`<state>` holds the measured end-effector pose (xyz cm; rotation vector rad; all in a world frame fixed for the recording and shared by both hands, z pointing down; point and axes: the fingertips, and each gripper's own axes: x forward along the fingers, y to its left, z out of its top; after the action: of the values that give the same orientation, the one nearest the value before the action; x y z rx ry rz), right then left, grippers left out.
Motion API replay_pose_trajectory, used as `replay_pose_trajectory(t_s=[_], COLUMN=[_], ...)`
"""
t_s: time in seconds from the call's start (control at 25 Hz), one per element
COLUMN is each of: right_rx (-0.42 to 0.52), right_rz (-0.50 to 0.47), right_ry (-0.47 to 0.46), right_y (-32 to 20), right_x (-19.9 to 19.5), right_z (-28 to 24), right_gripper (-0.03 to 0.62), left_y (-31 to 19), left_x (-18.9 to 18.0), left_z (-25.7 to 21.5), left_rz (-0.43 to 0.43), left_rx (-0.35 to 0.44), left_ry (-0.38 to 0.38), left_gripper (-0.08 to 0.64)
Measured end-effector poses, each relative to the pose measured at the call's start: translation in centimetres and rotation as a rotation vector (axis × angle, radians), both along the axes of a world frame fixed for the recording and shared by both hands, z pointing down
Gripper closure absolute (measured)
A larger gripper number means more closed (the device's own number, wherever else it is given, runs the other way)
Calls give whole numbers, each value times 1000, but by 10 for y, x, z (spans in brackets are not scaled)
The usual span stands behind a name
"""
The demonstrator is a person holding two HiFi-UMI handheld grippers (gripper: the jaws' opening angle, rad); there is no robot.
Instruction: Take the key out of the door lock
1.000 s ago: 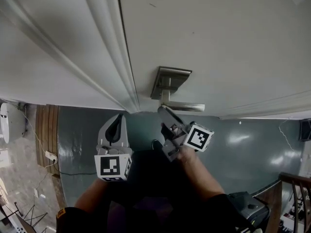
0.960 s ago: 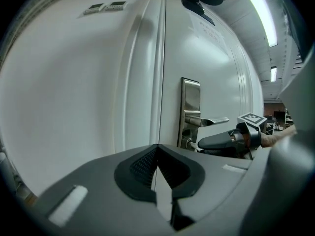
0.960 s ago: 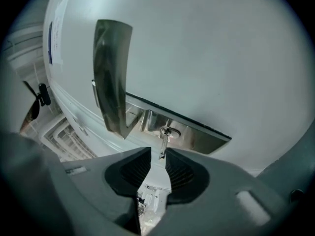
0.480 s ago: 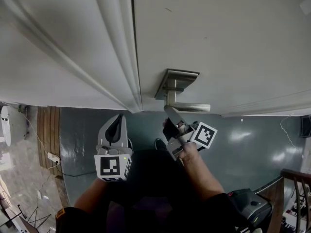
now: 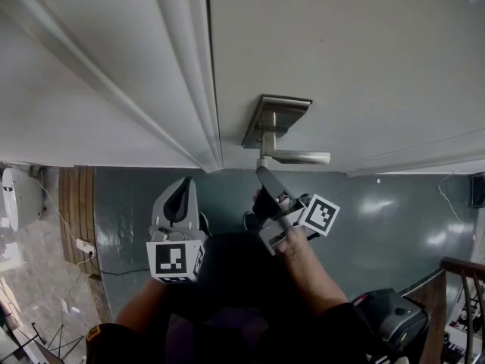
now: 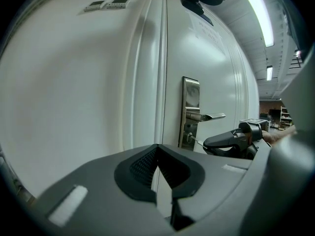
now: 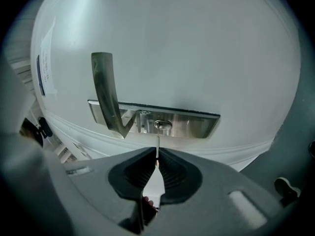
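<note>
A white door (image 5: 341,51) carries a brushed steel lock plate (image 5: 274,120) with a lever handle (image 5: 297,158). In the right gripper view the keyhole (image 7: 162,125) sits in the plate (image 7: 197,124) beside the lever (image 7: 106,92). My right gripper (image 7: 156,168) is shut on the key (image 7: 157,144), whose thin blade reaches up to the keyhole. I cannot tell whether the tip is still inside. The left gripper view shows the key (image 6: 197,142) spanning the short gap between plate (image 6: 191,97) and right gripper (image 6: 211,142). My left gripper (image 5: 182,192) hangs back left of the door edge, shut and empty.
The white door frame moulding (image 5: 189,74) runs down the left of the door. Below lies a grey-green floor (image 5: 394,226), with a socket and cable (image 5: 79,243) at the left. A wooden railing (image 5: 462,294) and a dark object (image 5: 386,317) stand at the lower right.
My right gripper has drawn slightly back from the lock plate with the key in it, and the view has shifted a little. The left gripper has stayed put.
</note>
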<state>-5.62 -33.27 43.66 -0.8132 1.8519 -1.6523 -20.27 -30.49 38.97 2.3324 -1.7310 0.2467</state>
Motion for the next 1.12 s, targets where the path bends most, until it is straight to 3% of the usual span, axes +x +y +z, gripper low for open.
replay_pose_trajectory(t_s=[0.16, 0.24, 0.48, 0.68, 0.84, 1.12], right_rx=[1, 24, 212, 385, 473, 589], right_rz=[-14, -33, -165, -242, -275, -391], right_ry=[12, 68, 584, 853, 934, 962], right_y=[16, 24, 46, 56, 58, 64], right_x=[-3, -5, -2, 9, 25, 48], right_z=[-1, -3, 1, -6, -8, -10], right_gripper=[578, 578, 578, 578, 577, 578], left_y=[3, 4, 4, 9, 15, 38], left_x=[5, 9, 22, 37, 52, 79], left_z=[1, 2, 4, 9, 6, -4], left_rz=[28, 43, 54, 13, -55, -185], left_rx=[-3, -1, -14, -32, -22, -34], left_ry=[-1, -4, -13, -26, -40, -65], left_gripper=[541, 541, 541, 541, 541, 541])
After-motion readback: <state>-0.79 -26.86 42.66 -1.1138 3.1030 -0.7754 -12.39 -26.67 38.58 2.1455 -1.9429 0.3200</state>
